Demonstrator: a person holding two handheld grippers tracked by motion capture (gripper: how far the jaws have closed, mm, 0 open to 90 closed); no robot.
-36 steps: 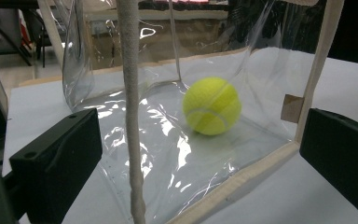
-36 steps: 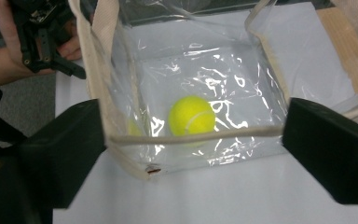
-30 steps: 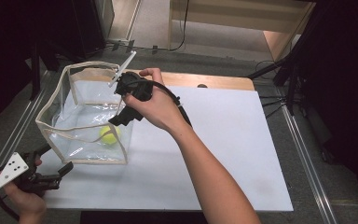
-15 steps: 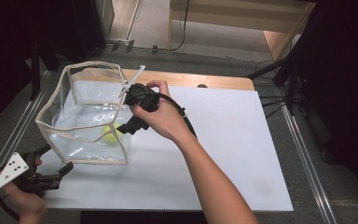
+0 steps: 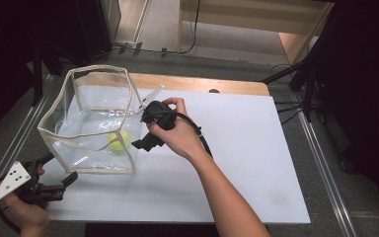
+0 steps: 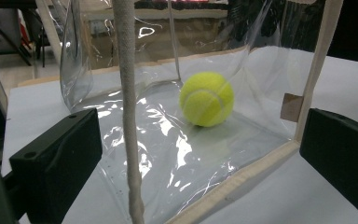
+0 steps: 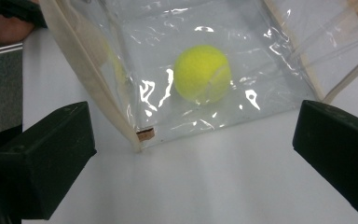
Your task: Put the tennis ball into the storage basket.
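The tennis ball [image 5: 119, 140] lies on the bottom of the clear bag [image 5: 86, 157], which stands open on the white board [image 5: 246, 163]. The bag's transparent wall and cream edge are between the ball and the right gripper [image 5: 143, 143], whose jaws are wide apart just beside the bag. The left gripper [image 5: 61, 170] is near the bag's front corner, its jaws also apart and holding nothing.

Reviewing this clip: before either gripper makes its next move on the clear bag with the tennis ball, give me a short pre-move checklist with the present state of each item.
1. Tennis ball rests on the floor of the clear bag: ok.
2. Bag stands open-topped on the white table: ok.
3. Right gripper jaws open and empty, facing a bag corner from outside: ok.
4. Left gripper jaws open, holding nothing: ok.
5. Bag's strap hangs between the left gripper's camera and the ball, possible snag: not ok.
6. Whether either jaw touches the bag wall: cannot tell.
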